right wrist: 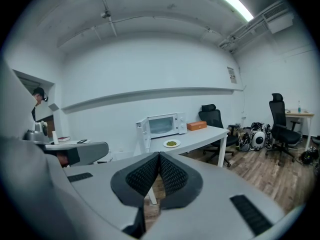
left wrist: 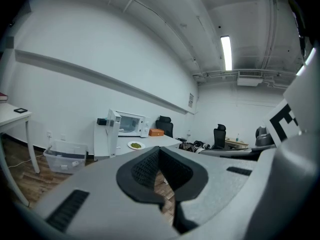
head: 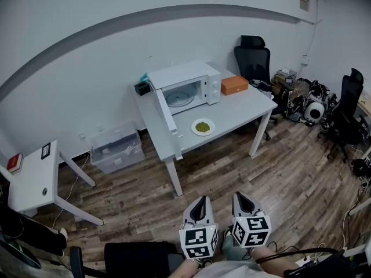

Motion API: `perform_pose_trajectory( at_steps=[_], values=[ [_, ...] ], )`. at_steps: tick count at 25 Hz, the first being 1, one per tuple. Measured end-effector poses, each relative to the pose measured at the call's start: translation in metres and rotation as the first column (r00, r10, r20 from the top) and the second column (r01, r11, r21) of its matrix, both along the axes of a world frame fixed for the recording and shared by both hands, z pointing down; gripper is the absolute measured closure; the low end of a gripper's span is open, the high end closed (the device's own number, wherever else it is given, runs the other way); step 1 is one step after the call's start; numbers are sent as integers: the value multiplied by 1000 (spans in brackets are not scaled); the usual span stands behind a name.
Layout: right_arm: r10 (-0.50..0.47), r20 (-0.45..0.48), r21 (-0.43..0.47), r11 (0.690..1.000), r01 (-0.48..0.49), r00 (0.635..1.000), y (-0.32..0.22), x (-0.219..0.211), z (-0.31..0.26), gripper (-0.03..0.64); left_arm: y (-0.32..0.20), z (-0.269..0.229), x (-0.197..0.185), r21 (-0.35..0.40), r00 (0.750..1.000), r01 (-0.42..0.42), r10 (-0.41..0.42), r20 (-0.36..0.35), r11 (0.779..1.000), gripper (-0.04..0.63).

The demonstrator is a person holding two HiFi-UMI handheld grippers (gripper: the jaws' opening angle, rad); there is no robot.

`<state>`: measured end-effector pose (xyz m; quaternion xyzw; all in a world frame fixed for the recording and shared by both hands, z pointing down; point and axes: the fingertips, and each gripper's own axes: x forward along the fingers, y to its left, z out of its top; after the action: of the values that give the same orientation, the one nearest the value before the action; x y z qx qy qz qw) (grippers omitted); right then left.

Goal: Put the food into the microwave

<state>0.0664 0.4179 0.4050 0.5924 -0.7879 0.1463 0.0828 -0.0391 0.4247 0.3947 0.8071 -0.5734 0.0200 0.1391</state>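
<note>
A white plate of green food (head: 203, 127) sits on the grey table (head: 243, 112), just in front of the white microwave (head: 186, 87). The microwave door (head: 164, 110) hangs wide open toward the table's front left, and its cavity holds only the glass turntable. Both grippers are far from the table, low over the wooden floor near my body. The left gripper (head: 199, 204) and right gripper (head: 243, 199) are shut with nothing between their jaws. The same plate (left wrist: 135, 145) shows small in the left gripper view and likewise the plate (right wrist: 171, 143) in the right gripper view.
An orange box (head: 234, 84) lies right of the microwave. A clear plastic bin (head: 116, 148) stands on the floor left of the table. A white side table (head: 33, 176) is at far left. Black office chairs (head: 255, 62) and cluttered gear (head: 313, 103) fill the right side.
</note>
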Motion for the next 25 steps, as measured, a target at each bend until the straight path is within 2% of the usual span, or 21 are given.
perform_pose_trajectory(
  at_steps=[7, 25],
  values=[
    [-9, 12, 4, 1000, 9, 1000, -45, 11, 9, 600, -42, 7, 2, -2, 999, 35, -35, 5, 999, 595],
    [-93, 38, -26, 995, 94, 995, -174, 52, 6, 600, -162, 10, 49, -42, 994, 112, -111, 17, 993, 595]
  ],
)
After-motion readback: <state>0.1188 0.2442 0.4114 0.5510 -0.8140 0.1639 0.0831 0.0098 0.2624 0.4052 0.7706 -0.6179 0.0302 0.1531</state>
